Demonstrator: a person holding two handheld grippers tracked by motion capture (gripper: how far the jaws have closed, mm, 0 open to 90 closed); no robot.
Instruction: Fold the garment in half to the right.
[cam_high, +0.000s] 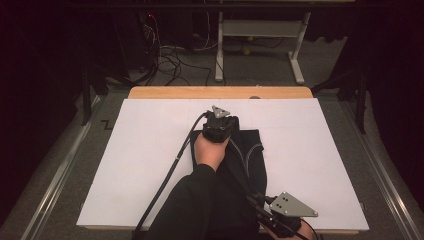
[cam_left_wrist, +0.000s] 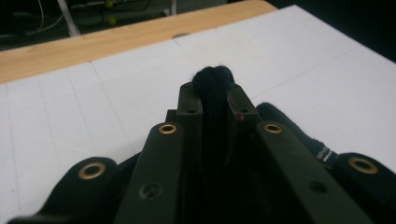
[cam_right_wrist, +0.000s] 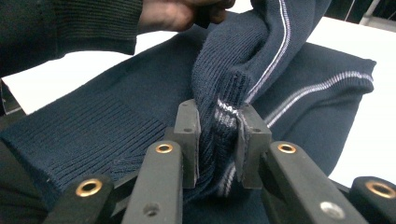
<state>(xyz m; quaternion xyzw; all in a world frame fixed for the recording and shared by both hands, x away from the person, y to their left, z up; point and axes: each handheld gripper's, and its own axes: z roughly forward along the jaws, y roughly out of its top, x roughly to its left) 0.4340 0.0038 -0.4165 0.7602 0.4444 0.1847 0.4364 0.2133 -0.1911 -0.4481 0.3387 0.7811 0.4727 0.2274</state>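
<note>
The left tongs (cam_left_wrist: 214, 100) are clamped on a thick fold of the dark sweater (cam_right_wrist: 116, 116), which bulges up between the jaws. The right tongs (cam_right_wrist: 218, 140) pinch a ribbed, white-striped hem of the same sweater, the cloth rising from the grip in a tall fold. In the high view the left tongs (cam_high: 218, 126) sit near the middle of the tabletop (cam_high: 150, 165), toward its far edge, the right tongs (cam_high: 280, 212) at the near edge. The sweater (cam_high: 247, 155) lies between them on the white sheet. A wooden strip (cam_high: 165, 93) shows along the far edge.
</note>
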